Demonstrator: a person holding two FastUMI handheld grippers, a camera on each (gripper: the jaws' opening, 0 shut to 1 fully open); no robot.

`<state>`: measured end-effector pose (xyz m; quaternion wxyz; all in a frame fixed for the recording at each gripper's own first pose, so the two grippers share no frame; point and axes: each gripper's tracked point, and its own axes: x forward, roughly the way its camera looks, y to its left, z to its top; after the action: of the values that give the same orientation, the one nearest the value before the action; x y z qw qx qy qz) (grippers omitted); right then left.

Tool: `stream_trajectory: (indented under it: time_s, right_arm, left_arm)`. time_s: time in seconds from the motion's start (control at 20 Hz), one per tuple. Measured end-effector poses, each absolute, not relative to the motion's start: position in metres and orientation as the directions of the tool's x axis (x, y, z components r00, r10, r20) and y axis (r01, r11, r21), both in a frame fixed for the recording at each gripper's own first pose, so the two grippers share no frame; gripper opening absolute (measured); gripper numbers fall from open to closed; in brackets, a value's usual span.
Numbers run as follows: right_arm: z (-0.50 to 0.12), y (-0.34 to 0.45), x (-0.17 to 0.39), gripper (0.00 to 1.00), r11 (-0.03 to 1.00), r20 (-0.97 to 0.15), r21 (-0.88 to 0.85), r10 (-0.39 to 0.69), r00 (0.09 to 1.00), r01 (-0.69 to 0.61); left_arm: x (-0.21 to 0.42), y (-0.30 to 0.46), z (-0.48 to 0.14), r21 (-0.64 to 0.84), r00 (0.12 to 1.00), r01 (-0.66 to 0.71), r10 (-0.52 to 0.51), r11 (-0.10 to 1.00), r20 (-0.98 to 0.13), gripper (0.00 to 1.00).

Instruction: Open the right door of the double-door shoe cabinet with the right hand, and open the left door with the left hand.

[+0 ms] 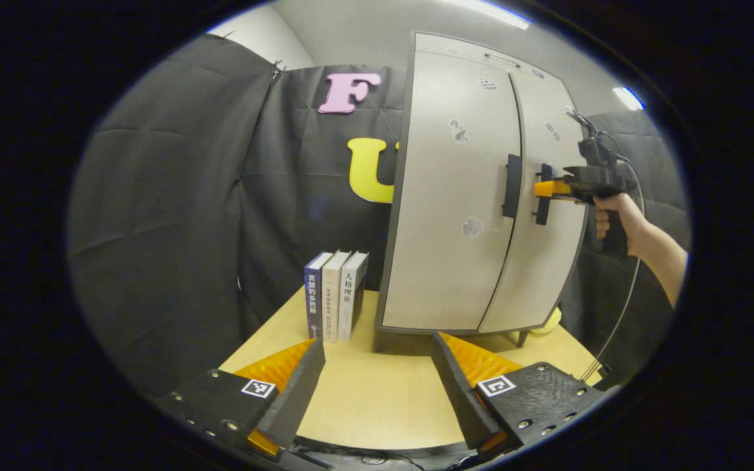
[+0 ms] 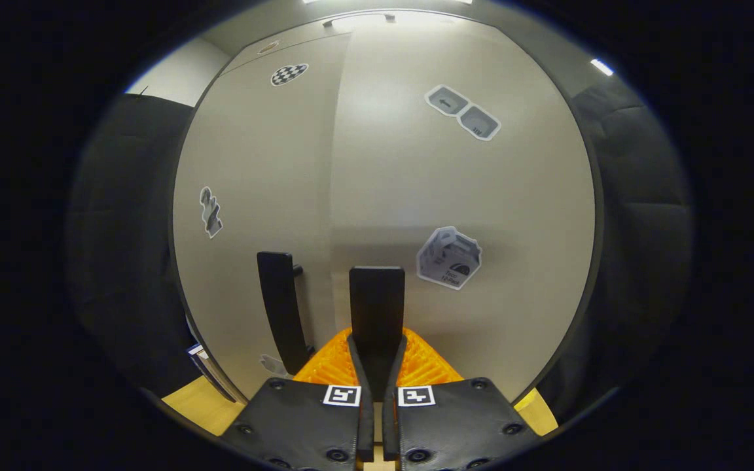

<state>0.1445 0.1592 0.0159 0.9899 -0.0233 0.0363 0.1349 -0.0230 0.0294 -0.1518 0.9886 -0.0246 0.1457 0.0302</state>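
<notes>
Black-draped booth: the cabinet (image 1: 475,196) stands on the table (image 1: 377,392), both doors closed. My right tool (image 2: 377,356) pinches the right handle (image 2: 377,301); my left tool (image 1: 377,386) waits, spread. Neither door opened yet.

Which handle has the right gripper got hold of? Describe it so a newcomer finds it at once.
Start at the tall pale grey double-door shoe cabinet on the light wooden table. Two black vertical bar handles flank its centre seam. The right door's handle is clamped in the right gripper; the left door's handle stands free.
</notes>
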Motion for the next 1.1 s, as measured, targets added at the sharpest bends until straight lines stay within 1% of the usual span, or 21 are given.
stream_trajectory:
  time_s: [0.3,0.7,0.9,1.1]
  right_arm:
    - [0.015,0.149,0.121,0.07,0.94,-0.068,-0.026,0.337,0.939,-0.34]
    - [0.014,0.137,0.096,0.07,0.892,-0.064,-0.003,0.451,0.89,-0.452]
    - [0.017,0.138,0.093,0.07,0.86,-0.058,0.002,0.51,0.858,-0.511]
    - [0.019,0.136,0.087,0.07,0.828,-0.054,0.015,0.56,0.826,-0.561]
  left_arm:
    - [-0.023,-0.001,-0.154,-0.061,0.952,-0.063,0.041,0.996,-0.305,0.95]
    - [-0.034,-0.062,-0.131,0.0,0.96,-0.055,0.053,0.998,-0.274,0.95]
    - [-0.044,-0.092,-0.143,-0.001,0.951,-0.076,0.072,0.997,-0.3,0.95]
    - [-0.057,-0.126,-0.148,-0.016,0.95,-0.078,0.069,0.997,-0.304,0.96]
